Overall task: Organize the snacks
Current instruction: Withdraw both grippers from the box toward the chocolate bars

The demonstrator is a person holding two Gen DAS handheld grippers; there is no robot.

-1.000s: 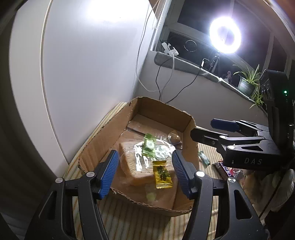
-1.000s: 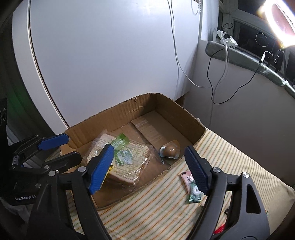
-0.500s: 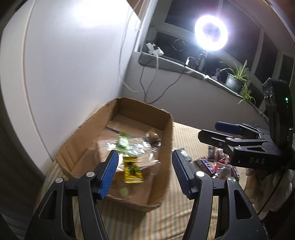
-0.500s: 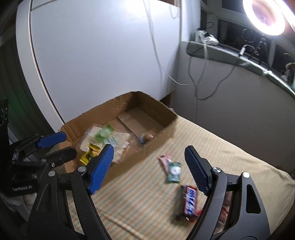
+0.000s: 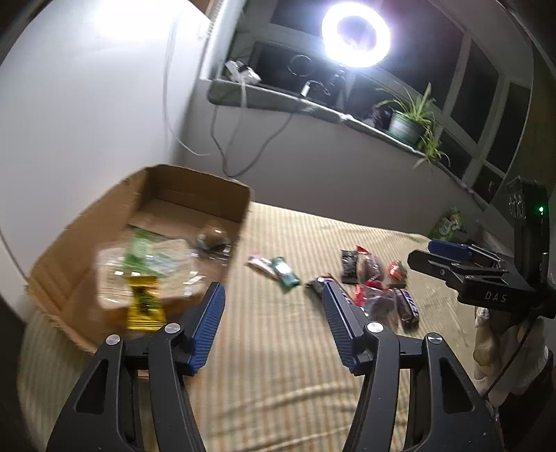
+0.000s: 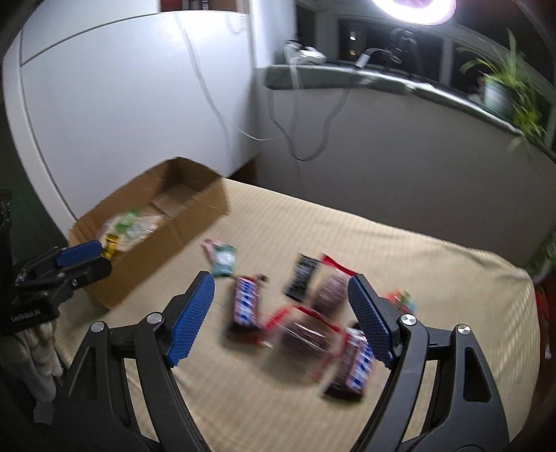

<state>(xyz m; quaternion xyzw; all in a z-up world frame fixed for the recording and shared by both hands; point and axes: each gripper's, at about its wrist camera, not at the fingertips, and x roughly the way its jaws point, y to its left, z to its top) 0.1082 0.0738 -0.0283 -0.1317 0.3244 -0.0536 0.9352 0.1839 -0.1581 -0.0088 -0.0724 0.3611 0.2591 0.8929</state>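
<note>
A cardboard box point(image 5: 222, 194) on the striped cloth holds a wrapped sandwich point(image 5: 160, 264), a yellow packet point(image 5: 144, 307), a green packet and a round chocolate point(image 5: 212, 238). The box also shows in the right wrist view point(image 6: 166, 250). Loose snacks lie right of it: a green-pink packet point(image 5: 278, 271), a black packet point(image 6: 302, 276) and several chocolate bars point(image 6: 245, 300). My left gripper point(image 5: 272, 313) is open and empty above the cloth beside the box. My right gripper point(image 6: 281, 309) is open and empty above the snack pile.
The striped cloth point(image 5: 278, 375) covers the surface. A white cabinet point(image 5: 87, 114) stands behind the box. A window ledge point(image 5: 278, 101) carries cables, a ring light point(image 5: 356, 33) and a potted plant point(image 5: 411, 120).
Both grippers have swung right, away from the box toward the loose snack pile. Both stay open and empty. The views are blurred by the motion.
</note>
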